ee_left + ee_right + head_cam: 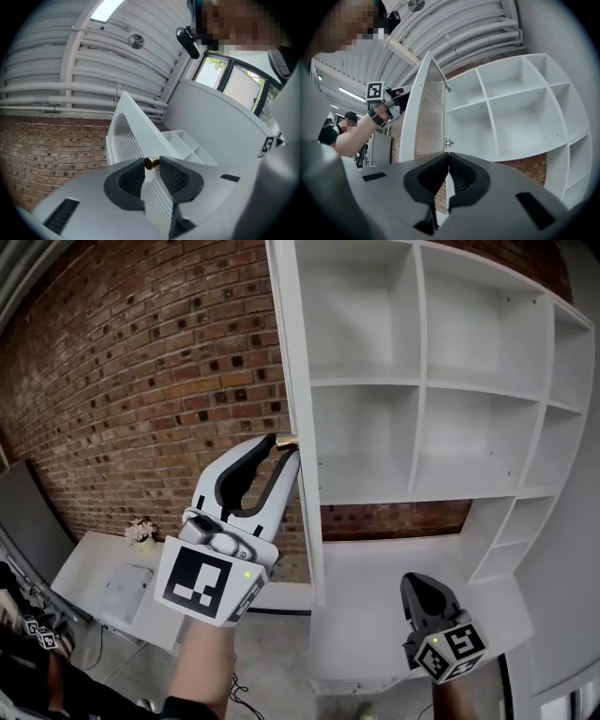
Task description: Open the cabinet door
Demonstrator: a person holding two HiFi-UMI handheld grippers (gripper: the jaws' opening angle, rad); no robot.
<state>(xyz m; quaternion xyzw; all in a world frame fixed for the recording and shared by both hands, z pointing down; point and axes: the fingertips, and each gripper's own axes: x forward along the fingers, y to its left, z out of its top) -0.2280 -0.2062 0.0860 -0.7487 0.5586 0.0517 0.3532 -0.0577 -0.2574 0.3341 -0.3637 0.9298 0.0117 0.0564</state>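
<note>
The white cabinet (422, 381) stands with its door (298, 474) swung wide, seen edge-on in the head view. The shelves behind it are bare. My left gripper (285, 446) reaches up to the door's free edge and is shut on the small brass knob (287, 440). In the left gripper view the knob (151, 163) fills the gap between the ribbed pads (174, 177), with the ribbed door panel (136, 126) beyond. My right gripper (412, 579) hangs low at the right, shut on nothing. Its view looks past closed tips (449, 157) at the door (429, 112) and shelves (511, 108).
A red brick wall (141, 381) runs behind and left of the cabinet. A white desk (94, 563) with a small flower pot (142, 532) stands at lower left. A white counter (394, 568) lies under the shelves. A person (340, 129) stands at far left.
</note>
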